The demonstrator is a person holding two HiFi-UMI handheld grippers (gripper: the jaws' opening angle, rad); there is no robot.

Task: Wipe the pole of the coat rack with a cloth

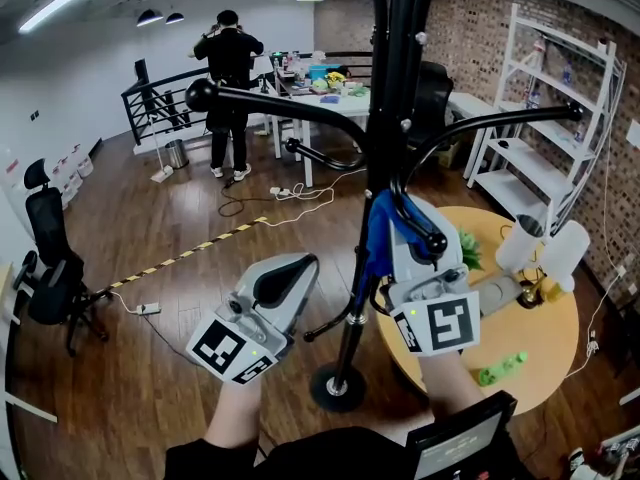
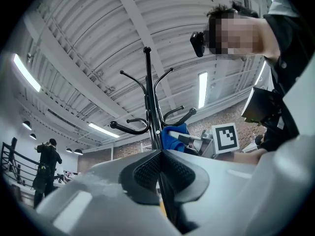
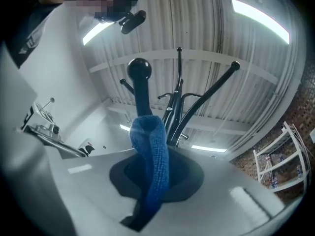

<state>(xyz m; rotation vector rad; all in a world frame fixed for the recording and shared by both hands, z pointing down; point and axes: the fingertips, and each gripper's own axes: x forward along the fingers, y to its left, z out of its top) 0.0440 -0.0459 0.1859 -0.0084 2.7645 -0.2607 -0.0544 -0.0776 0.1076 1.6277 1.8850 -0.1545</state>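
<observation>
The black coat rack pole (image 1: pixel 375 198) rises from its round base (image 1: pixel 335 388) up the middle of the head view. My right gripper (image 1: pixel 405 218) is shut on a blue cloth (image 1: pixel 378 230), which lies against the pole's right side about halfway up. In the right gripper view the cloth (image 3: pixel 150 151) sticks up between the jaws, with the pole (image 3: pixel 172 112) just behind it. My left gripper (image 1: pixel 290 273) is shut and holds nothing, a short way left of the pole. From the left gripper view the pole (image 2: pixel 150 97) stands behind the closed pads (image 2: pixel 147 168), with the cloth (image 2: pixel 172 134) beside it.
Curved hook arms (image 1: pixel 270 103) reach out left and right at head height. A round wooden table (image 1: pixel 530 353) with white vessels and a green item stands close on the right. Behind it is a white shelf (image 1: pixel 550 118). An office chair (image 1: pixel 50 258) sits left; a person (image 1: pixel 228 88) stands far back.
</observation>
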